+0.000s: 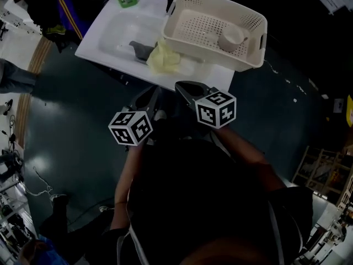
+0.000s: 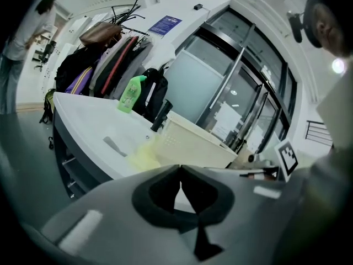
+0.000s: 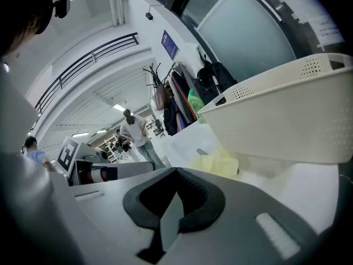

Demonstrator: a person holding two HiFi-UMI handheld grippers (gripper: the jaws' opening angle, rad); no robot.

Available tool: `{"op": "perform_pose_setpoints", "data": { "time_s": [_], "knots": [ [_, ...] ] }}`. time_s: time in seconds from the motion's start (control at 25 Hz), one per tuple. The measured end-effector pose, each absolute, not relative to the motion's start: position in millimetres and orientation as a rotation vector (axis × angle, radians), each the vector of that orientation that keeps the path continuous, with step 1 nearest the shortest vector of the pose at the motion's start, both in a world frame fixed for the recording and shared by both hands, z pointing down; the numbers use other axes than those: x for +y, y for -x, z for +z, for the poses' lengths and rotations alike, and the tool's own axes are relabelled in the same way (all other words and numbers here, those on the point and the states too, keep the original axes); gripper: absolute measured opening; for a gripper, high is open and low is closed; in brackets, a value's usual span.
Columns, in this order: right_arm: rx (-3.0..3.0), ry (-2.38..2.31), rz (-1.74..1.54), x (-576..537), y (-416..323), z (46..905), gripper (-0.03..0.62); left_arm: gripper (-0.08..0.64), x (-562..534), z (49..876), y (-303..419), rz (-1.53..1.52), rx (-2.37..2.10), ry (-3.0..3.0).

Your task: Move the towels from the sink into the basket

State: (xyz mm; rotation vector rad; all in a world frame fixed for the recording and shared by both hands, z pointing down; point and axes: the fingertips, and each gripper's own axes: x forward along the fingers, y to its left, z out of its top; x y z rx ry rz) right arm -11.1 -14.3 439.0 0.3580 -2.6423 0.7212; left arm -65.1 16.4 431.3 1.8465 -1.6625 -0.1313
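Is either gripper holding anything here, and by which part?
Nothing held. Left gripper and right gripper are shut, empty; the yellow towel and grey towel lie in the sink.

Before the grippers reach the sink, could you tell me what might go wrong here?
Both the left gripper and right gripper are shut; unless opened, they may only shove the yellow towel. That towel lies close beside the basket, so a grab could bump the basket. A bowl sits in the basket; a dropped towel might cover it.

Dark green floor [image 1: 71, 131], glass doors [image 2: 205, 87], loaded coat rack [image 2: 113, 48]
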Motion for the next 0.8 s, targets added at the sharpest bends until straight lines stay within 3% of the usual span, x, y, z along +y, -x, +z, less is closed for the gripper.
{"op": "perform_pose_setpoints", "data": {
  "time_s": [0.8],
  "knots": [
    [-2.548, -0.467, 0.721, -68.5, 63.9, 466.9, -0.006, 0.008, -46.0, 450.8, 126.2, -0.042, -1.561, -1.889]
  ]
}}
